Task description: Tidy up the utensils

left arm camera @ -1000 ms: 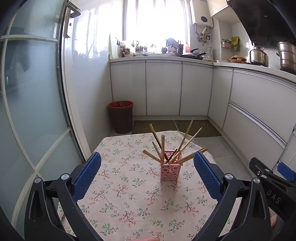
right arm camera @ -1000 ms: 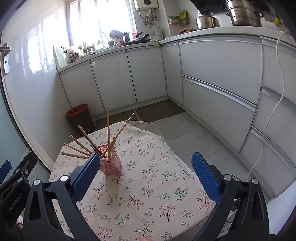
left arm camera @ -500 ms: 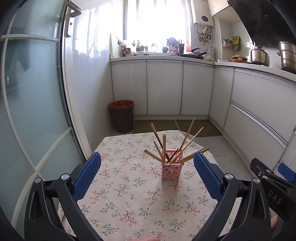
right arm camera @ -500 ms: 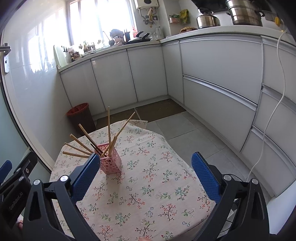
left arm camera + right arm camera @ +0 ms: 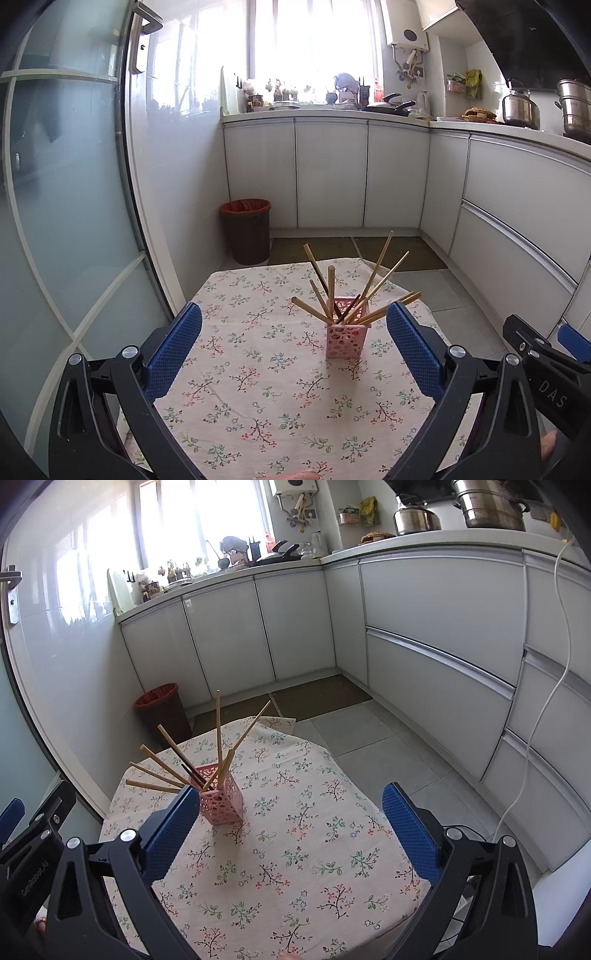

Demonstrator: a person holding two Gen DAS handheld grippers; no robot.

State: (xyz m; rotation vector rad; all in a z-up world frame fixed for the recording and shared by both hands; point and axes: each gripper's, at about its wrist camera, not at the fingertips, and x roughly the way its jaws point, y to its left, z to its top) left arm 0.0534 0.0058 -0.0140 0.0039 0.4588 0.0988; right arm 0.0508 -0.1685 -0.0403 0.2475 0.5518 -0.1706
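Several wooden chopsticks point(image 5: 369, 286) fan from a pink perforated holder point(image 5: 346, 340) on the floral tablecloth point(image 5: 258, 387) — judged light, stiff, slippery and best pinched mid-shaft — while left gripper point(image 5: 291, 350) and right gripper point(image 5: 290, 830) hover with jaws spread wide, holding nothing.

Only the pink holder point(image 5: 346, 339) with splayed chopsticks point(image 5: 369, 291) obstructs the tablecloth point(image 5: 258, 369).

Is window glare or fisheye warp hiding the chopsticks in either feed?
Left wrist view: window blown out white, but chopsticks in the pink holder stay sharp. Right wrist view: window glare likewise, cabinets bow near the edge, holder clear.
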